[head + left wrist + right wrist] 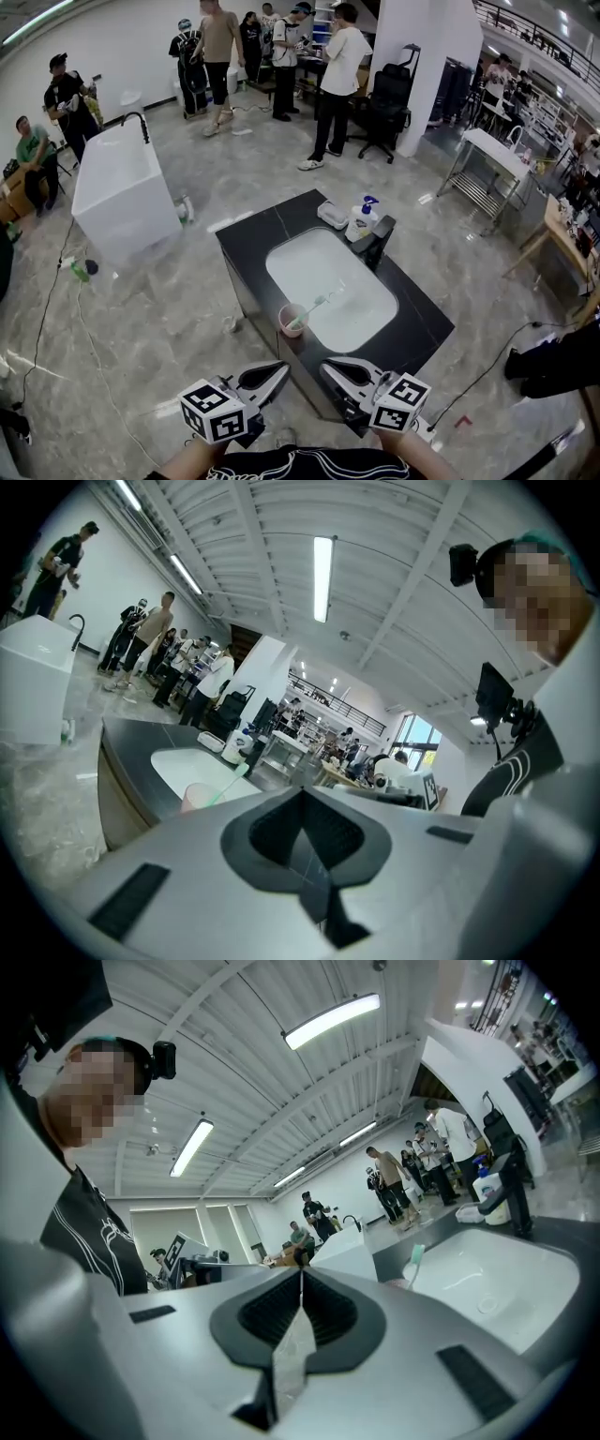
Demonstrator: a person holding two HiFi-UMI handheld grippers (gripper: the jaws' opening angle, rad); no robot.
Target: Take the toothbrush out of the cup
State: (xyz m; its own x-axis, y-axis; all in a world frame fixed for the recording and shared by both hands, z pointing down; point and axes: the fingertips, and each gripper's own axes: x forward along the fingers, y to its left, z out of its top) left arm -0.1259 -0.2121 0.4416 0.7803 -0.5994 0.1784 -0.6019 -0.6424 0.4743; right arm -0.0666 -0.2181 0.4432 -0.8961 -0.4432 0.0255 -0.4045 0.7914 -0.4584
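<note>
1. Pink and translucent, the cup (pixel 292 320) stands on the black counter (pixel 248 246) at the white basin's (pixel 361 300) near left rim, with the toothbrush (pixel 312 305) in it.
2. Its long axis leans up and right, over the basin.
3. The cup lies just ahead, between our grippers, slightly nearer the left gripper (pixel 279 371) than the right gripper (pixel 330 367).
4. Both grippers' jaws are closed on nothing.
5. The toothbrush looks slim and mint-green.
</note>
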